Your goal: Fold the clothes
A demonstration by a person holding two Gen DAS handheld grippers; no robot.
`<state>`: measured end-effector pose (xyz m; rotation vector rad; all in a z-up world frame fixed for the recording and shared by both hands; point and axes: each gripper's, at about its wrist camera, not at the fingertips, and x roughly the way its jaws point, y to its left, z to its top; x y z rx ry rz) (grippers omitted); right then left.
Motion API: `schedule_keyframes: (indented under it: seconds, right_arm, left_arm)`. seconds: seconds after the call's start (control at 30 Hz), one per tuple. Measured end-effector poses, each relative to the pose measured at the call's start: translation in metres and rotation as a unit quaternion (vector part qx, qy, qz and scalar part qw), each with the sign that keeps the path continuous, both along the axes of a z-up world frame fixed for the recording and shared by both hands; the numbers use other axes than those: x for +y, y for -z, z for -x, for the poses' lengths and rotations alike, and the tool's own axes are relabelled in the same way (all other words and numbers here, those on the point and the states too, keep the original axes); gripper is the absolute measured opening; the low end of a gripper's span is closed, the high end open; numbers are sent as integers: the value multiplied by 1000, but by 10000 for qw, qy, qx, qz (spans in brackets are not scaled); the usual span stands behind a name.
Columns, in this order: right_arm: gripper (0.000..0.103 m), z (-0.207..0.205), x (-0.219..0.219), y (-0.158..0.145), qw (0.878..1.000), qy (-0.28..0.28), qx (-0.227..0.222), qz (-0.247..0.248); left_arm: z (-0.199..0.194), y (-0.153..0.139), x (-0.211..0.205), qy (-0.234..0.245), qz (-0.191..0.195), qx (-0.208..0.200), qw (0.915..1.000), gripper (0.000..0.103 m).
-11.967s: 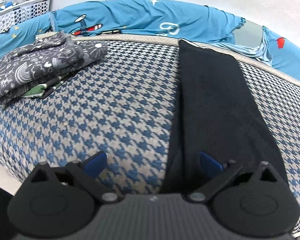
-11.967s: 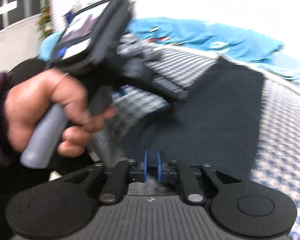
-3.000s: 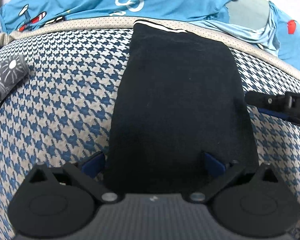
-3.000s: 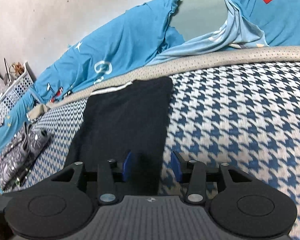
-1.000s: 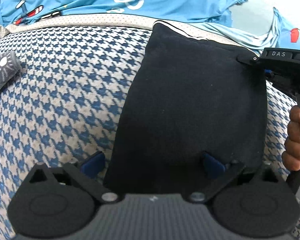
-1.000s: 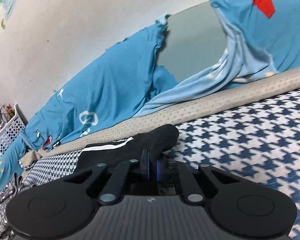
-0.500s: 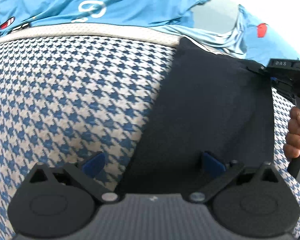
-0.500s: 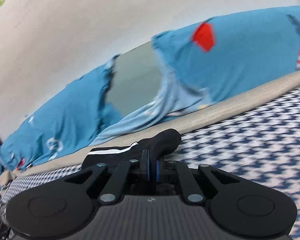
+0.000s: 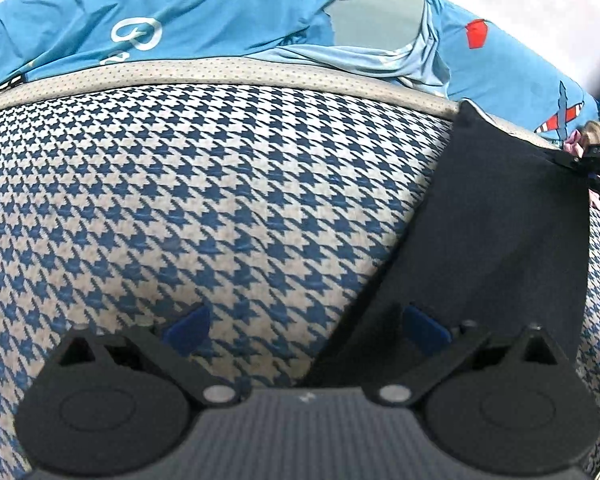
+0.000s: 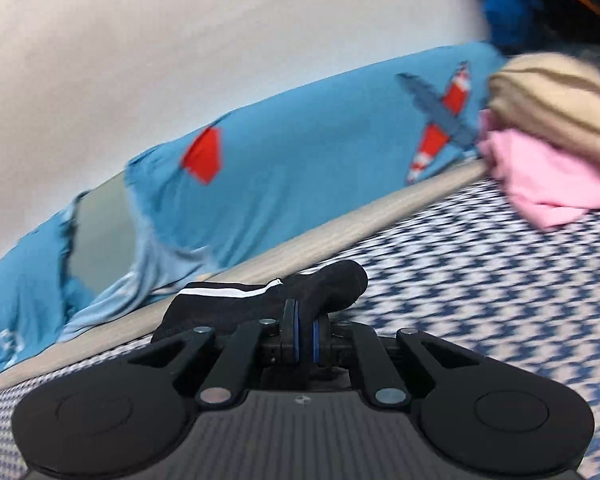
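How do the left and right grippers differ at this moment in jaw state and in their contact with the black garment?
The left gripper has its jaws wide open and grips nothing; the right gripper is shut on the black garment.
The left gripper looks down along the garment's edge; the right gripper holds a bunched corner with a white stripe.
Both have blue pads and are above the houndstooth cover.

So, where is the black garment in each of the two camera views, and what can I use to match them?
Left wrist view: the black garment fills the right side, slanting from the bottom centre up to the right edge.
Right wrist view: the black garment sits low in the centre, its bunched end pinched in the right claw.
Shared landmark: the red patch on the blue sheet behind the bed.
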<state>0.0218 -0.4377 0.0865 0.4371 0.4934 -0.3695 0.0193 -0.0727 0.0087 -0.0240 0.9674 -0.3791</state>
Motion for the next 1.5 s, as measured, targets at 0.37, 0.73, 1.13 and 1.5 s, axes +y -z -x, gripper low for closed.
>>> schedule_keyframes:
  seconds: [0.37,0.73,1.13,1.5]
  right_arm:
    - [17,26,-22,3,9992,215,310,-152]
    - [28,73,5,0,9982,-147,563,-162]
    - [36,121,56,-1,9947,-717,643,-363]
    - [38,172,119,11,9866,-1411,746,-330]
  left_arm:
    - [5,7,-2,108,-240,-26,9997,103]
    - [22,8,5,196,-401,-123,9989,103]
    - [47,3,32,4,-277,-93,9996,103]
    - [65,-5,46,18,-217,-202,9996,103]
